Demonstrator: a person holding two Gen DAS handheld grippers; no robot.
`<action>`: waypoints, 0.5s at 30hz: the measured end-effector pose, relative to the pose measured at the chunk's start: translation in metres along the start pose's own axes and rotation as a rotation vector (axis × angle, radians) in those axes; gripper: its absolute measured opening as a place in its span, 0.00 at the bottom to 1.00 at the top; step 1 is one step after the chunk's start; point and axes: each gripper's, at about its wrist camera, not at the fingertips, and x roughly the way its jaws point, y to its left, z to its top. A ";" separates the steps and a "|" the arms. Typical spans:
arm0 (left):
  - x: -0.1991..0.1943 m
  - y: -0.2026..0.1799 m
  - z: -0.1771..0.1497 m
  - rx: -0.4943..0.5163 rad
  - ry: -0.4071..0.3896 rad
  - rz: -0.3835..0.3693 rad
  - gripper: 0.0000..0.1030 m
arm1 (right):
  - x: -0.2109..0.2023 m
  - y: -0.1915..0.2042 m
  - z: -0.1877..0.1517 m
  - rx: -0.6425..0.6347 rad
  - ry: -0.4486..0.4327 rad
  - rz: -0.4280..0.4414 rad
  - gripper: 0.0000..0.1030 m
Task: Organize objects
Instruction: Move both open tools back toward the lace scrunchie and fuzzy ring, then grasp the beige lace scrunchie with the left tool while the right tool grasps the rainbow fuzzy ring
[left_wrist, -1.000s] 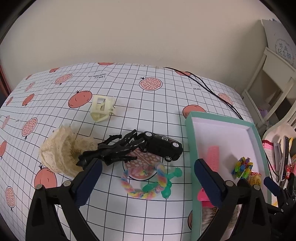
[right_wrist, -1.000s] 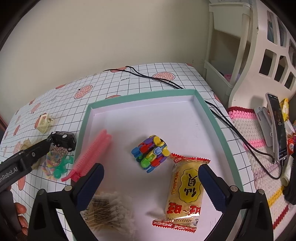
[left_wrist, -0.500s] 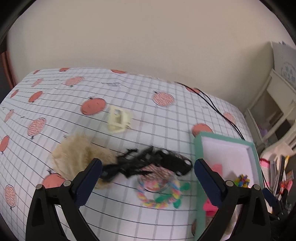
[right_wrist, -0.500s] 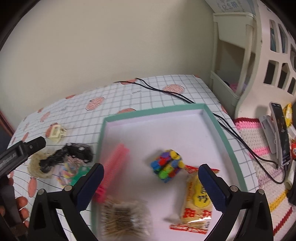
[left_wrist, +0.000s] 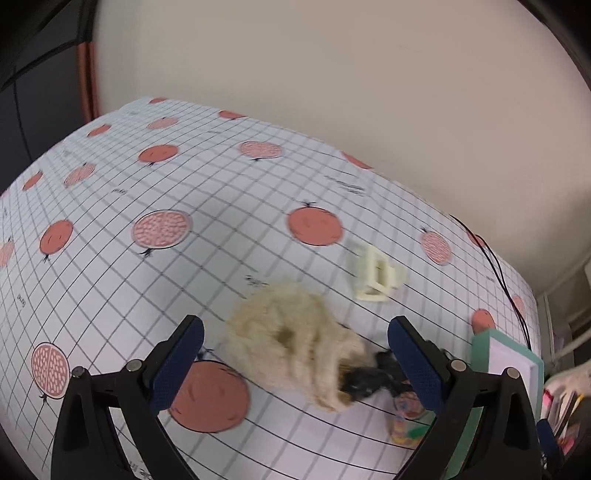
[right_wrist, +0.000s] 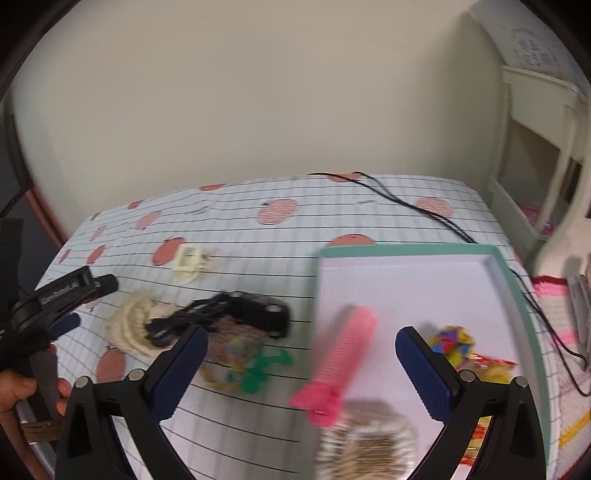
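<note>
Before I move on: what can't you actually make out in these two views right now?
- Black tangled item, left wrist view: blurred, partly behind the cream fluffy piece and a jaw.
- Tray, left wrist view: contents hidden behind the gripper.
- Clear packet, right wrist view: motion blur, cut off by the bottom edge.

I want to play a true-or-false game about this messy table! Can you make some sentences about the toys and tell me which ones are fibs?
1. The pink comb lies in the green-edged tray. True.
2. The left gripper is squeezing the fluffy cream thing. False: its jaws stand open, holding nothing.
3. The black toy car sits inside the tray. False: it is out on the tablecloth, left of the tray.
4. The right gripper is open. True.
5. A small cream plastic clip lies on the tablecloth. True.
</note>
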 end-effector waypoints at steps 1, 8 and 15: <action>0.002 0.004 0.001 -0.012 0.009 -0.002 0.97 | 0.002 0.004 0.000 -0.006 0.001 0.009 1.00; 0.019 0.024 0.005 -0.076 0.078 -0.006 0.97 | 0.016 0.024 0.000 -0.025 0.025 0.064 0.91; 0.026 0.026 -0.001 -0.104 0.110 -0.051 0.97 | 0.030 0.024 -0.007 -0.018 0.075 0.083 0.80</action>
